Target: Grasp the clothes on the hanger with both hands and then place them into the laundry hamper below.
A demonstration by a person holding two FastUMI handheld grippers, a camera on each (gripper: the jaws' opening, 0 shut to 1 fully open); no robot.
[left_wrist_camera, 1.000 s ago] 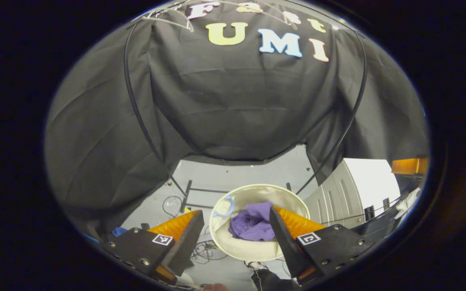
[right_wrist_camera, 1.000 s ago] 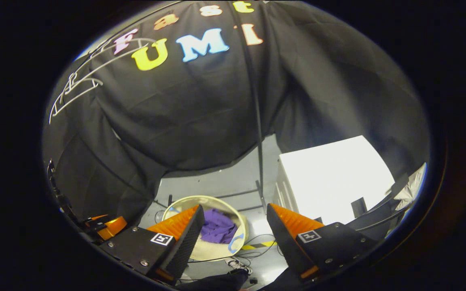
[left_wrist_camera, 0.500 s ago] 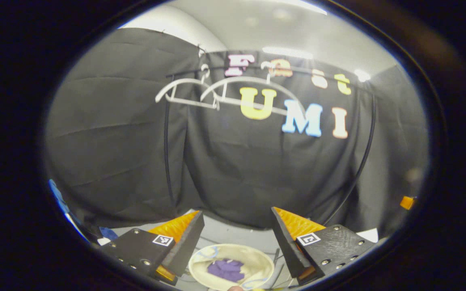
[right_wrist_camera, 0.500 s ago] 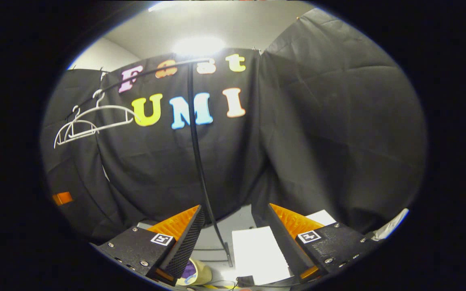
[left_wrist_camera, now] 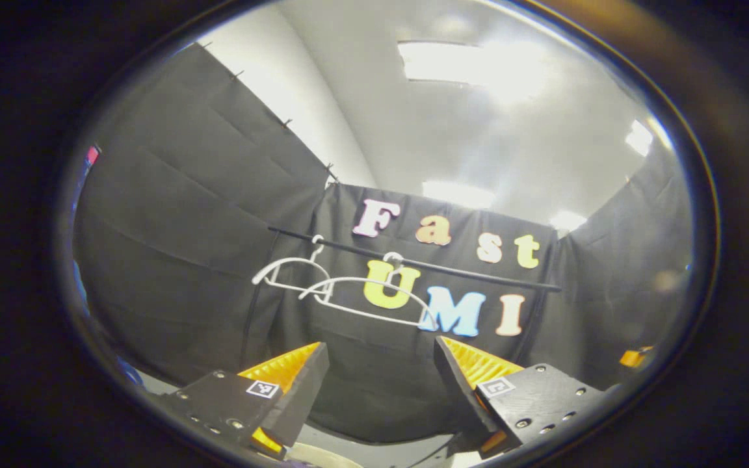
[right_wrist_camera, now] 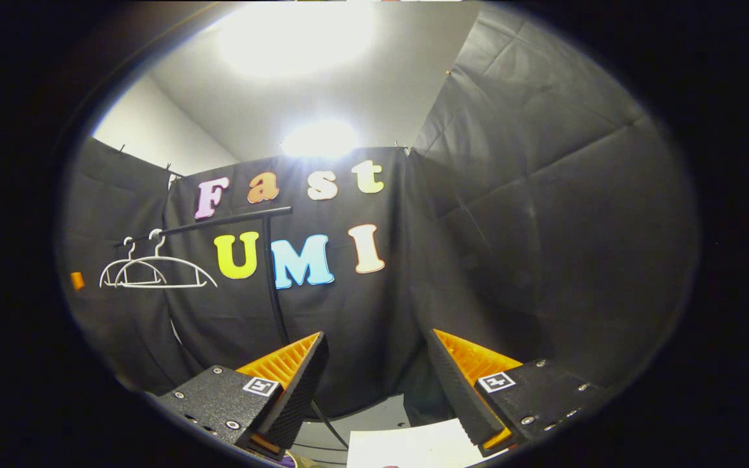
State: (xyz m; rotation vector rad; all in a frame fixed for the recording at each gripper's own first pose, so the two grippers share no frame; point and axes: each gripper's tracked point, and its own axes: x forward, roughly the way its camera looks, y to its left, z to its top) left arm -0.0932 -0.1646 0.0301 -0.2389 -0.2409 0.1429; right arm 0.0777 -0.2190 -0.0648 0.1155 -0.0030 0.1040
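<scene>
We hold the left gripper (left_wrist_camera: 381, 367) and right gripper (right_wrist_camera: 374, 357) released, empty, aimed up at two bare white wire hangers (left_wrist_camera: 342, 289); unloading looks finished

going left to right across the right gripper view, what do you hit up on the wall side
Two white hangers on the black rail → the rail's upright pole → the seam in the black cloth wall.
</scene>
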